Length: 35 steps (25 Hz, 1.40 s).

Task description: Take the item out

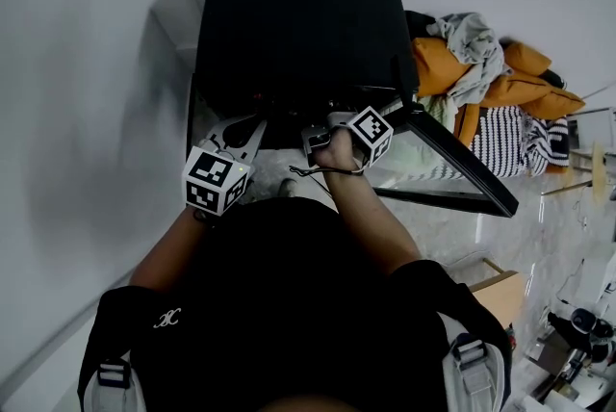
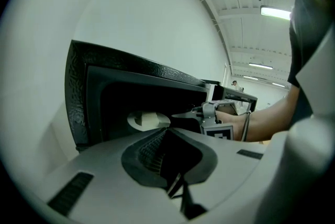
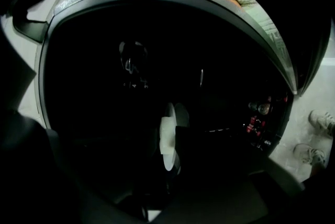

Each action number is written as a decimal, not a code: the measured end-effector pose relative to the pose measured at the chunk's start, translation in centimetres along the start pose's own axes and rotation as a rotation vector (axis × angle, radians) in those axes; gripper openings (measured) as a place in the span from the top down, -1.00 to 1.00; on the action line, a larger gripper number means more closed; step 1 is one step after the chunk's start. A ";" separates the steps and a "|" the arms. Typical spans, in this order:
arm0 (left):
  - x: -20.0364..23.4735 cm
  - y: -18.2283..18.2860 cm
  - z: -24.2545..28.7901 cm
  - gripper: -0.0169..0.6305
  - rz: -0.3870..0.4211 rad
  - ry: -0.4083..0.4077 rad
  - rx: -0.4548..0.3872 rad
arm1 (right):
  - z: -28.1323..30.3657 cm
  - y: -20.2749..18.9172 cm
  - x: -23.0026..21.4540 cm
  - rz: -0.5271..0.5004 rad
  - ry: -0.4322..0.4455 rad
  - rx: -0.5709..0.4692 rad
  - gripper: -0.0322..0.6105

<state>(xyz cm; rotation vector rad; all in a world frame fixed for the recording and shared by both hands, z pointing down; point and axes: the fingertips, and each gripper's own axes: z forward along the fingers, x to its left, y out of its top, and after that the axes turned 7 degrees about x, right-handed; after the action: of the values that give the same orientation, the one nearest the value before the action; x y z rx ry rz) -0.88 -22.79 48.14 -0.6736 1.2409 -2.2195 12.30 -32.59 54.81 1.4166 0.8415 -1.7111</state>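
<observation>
**Light white piece in the right tongs: mind the door frame**

Your right tongs (image 2: 183,114) reach into the dark mouth of the black box (image 1: 298,25), narrowed onto the white item (image 3: 168,136). It sits edge-on between the jaws, just ahead of the tips. It looks thin, rigid and light, probably plastic or paper-like. A firm but gentle pinch should carry it, while hard squeezing could crack or bend it. The smooth face may slip, so take it across the thicker middle rather than the bare rim.

Your left tongs (image 2: 166,134) hang outside the box, to the left of the right tongs. Their jaws are together on nothing.

Room is tight around the right tongs, with the box roof above and the walls on both sides. The opened door (image 1: 462,169) juts out to their right. The free path appears to run straight back toward you. A pile of clothes (image 1: 491,78) lies beyond the door, well apart.
</observation>
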 end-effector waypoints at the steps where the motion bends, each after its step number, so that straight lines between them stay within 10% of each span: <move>1: 0.2 0.0 0.0 0.92 -0.009 0.003 -0.001 | 0.0 0.0 0.0 -0.004 -0.009 0.000 0.58; 35: 0.2 -0.6 -0.3 0.92 -0.030 -0.033 -0.012 | 0.7 -2.3 -1.7 0.086 -0.161 0.051 0.82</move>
<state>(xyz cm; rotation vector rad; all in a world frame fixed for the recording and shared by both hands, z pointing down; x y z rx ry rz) -1.31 -22.47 48.58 -0.7343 1.2364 -2.2180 10.16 -31.81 56.63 1.3083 0.6447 -1.7653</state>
